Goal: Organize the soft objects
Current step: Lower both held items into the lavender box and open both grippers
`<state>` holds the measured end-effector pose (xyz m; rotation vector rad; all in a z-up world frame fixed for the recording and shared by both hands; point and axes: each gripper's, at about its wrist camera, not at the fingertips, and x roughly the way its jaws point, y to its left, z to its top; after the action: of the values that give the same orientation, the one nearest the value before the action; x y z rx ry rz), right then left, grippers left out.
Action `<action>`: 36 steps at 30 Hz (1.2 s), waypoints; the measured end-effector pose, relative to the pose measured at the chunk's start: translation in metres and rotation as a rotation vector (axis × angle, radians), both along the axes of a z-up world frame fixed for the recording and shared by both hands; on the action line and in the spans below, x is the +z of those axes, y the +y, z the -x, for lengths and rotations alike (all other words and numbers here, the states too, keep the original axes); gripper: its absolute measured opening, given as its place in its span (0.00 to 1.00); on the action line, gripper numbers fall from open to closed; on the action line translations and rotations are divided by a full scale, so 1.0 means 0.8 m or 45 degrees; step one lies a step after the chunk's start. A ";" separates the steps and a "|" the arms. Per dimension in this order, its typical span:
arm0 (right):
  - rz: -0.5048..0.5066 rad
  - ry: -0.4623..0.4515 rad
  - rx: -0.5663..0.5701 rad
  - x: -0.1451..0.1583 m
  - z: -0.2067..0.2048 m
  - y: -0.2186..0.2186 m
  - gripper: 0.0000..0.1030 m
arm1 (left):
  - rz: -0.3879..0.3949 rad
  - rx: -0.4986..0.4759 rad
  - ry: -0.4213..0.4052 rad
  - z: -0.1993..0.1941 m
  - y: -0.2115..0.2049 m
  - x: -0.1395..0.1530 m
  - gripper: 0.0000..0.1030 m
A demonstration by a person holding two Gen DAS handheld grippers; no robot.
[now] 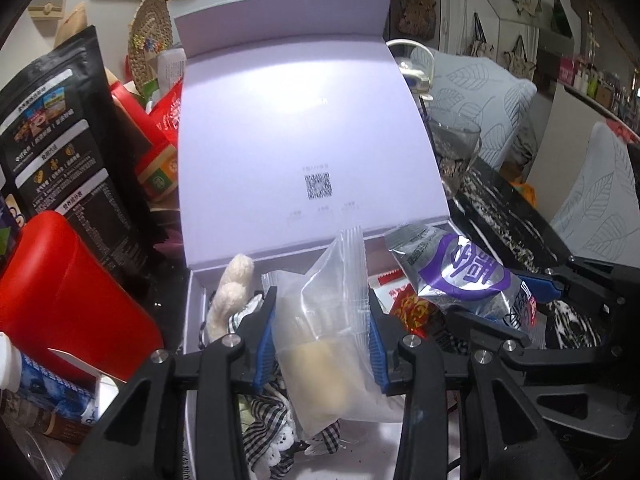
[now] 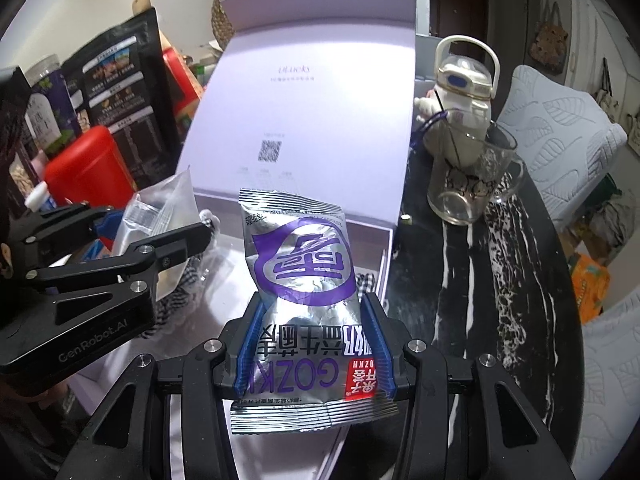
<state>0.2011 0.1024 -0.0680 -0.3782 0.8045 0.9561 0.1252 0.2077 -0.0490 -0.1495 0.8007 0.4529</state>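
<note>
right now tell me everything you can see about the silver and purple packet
The silver packet is a crinkled foil pouch with a big purple emblem, purple lettering, a small red label and crimped ends. It looks puffy and sealed. The right tongs are shut on its lower part, blue pads pressing both sides, so it stands tilted above the open lilac box. In the left view it hangs beside the clear bag held by the left tongs.

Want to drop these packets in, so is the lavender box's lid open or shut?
Open. The lavender box has its lid standing up behind it, printed inner face showing, with a checked cloth visible inside.
</note>
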 end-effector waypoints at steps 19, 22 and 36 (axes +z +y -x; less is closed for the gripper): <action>0.098 -0.051 0.045 -0.014 0.007 0.013 0.51 | 0.085 -0.042 0.104 -0.014 -0.006 -0.023 0.37; 0.107 -0.043 0.047 -0.014 0.007 0.013 0.51 | 0.085 -0.045 0.109 -0.014 -0.007 -0.023 0.37; 0.103 -0.138 0.054 0.013 0.021 0.005 0.69 | 0.007 -0.010 0.089 -0.009 -0.009 -0.009 0.38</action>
<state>0.1843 0.1061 -0.0578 -0.5148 0.7396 0.9366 0.1326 0.2006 -0.0560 -0.1361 0.8705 0.4509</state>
